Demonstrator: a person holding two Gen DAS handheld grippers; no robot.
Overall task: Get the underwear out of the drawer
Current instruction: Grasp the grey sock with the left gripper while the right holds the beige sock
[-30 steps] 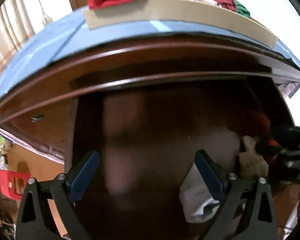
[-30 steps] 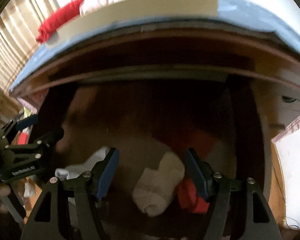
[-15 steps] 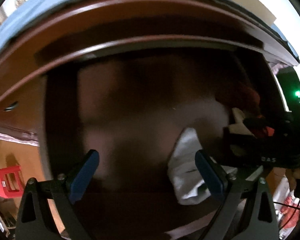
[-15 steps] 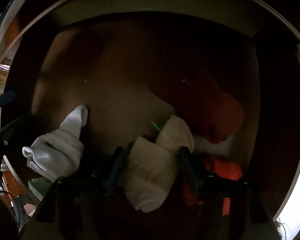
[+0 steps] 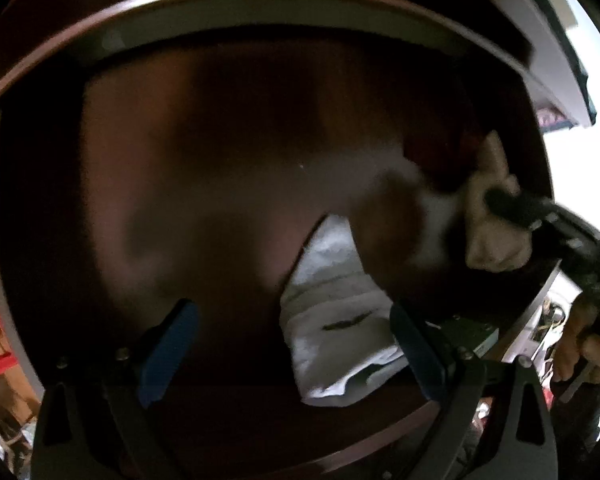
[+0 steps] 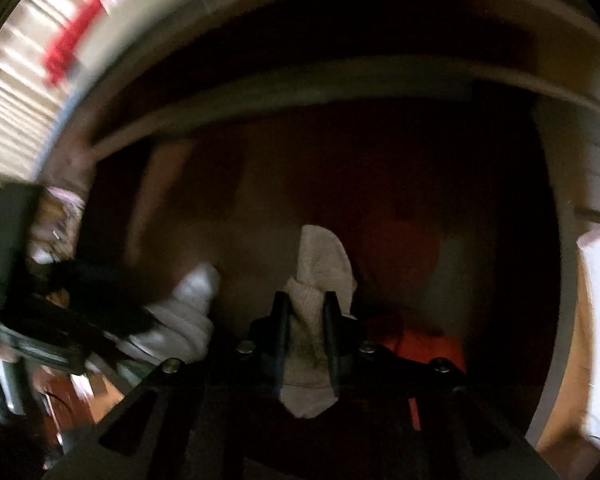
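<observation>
Both grippers point down into the dark brown wooden drawer [image 5: 228,168]. Right gripper [image 6: 305,344]: black fingers closing on the cream knitted rolled garment [image 6: 320,276], pads pressing its lower half from both sides; upper end pokes out toward 12 o'clock, lower tip hangs below the fingers toward 6. In left wrist view same cream piece [image 5: 492,224] sits at 3 o'clock, with the right gripper's black fingers [image 5: 540,216] on it.

Left gripper [image 5: 292,344]: blue-padded jaws wide apart, nothing pinched. The white folded cloth bundle [image 5: 340,312] lies on the drawer floor between the pads, closer to the pad at 4 o'clock; can't tell if it touches. In right wrist view white bundle [image 6: 184,312] is at 8 o'clock of the cream one, left gripper over it.

Red fabric [image 6: 400,256] at 2 o'clock of the cream roll, orange-red fabric [image 6: 428,348] at 4 o'clock, both in the drawer, dim and blurred. Person's hand [image 5: 588,340] at far 4 o'clock in left view.
</observation>
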